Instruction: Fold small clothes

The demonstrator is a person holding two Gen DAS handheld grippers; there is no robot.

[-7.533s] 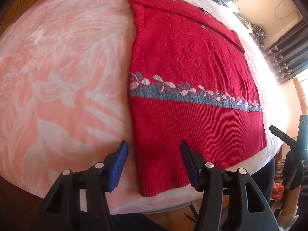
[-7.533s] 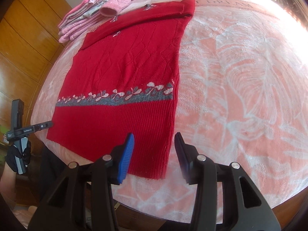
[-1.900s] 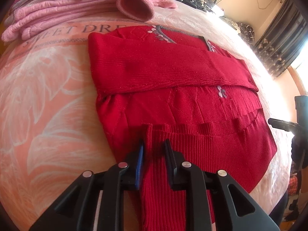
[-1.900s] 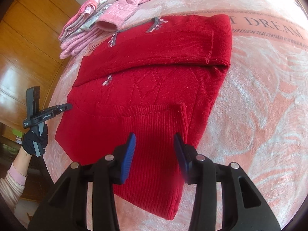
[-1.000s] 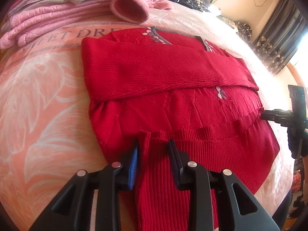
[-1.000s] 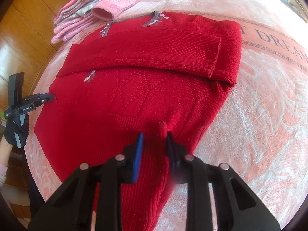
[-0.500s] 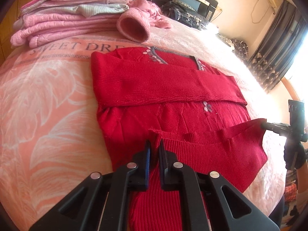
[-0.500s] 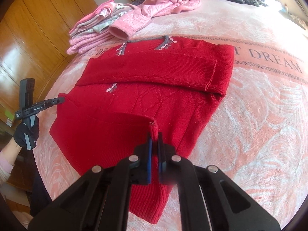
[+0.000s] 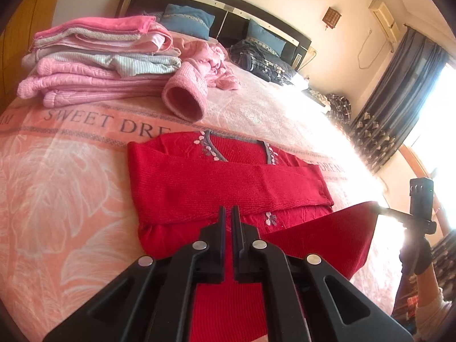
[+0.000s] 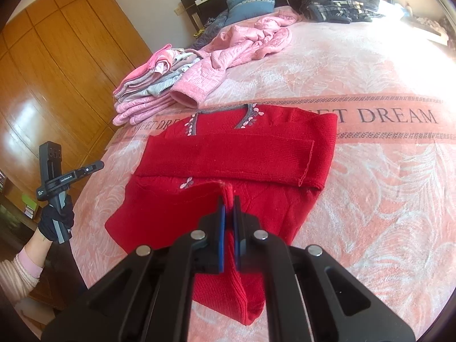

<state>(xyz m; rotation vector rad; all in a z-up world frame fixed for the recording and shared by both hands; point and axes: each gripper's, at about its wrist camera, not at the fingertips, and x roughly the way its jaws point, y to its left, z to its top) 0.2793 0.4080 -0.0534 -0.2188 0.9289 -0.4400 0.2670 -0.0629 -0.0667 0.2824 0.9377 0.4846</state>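
A red knit sweater lies on the pink bed blanket, collar toward the headboard, sleeves folded across its chest. Its ribbed hem is lifted off the bed and held taut between both grippers. My left gripper is shut on the hem's left corner. My right gripper is shut on the hem's right corner, the red fabric pinched between its blue pads. The right gripper's tip shows in the left wrist view, and the left gripper's tip in the right wrist view, held by a gloved hand.
A stack of folded pink and grey clothes sits near the headboard on the left. A loose pink jacket sprawls beside it. Dark plaid clothing and blue pillows lie at the head. A wooden wardrobe stands left.
Both grippers have shut on the hem corners and risen, lifting the hem off the bed. The view has tilted up toward the headboard.
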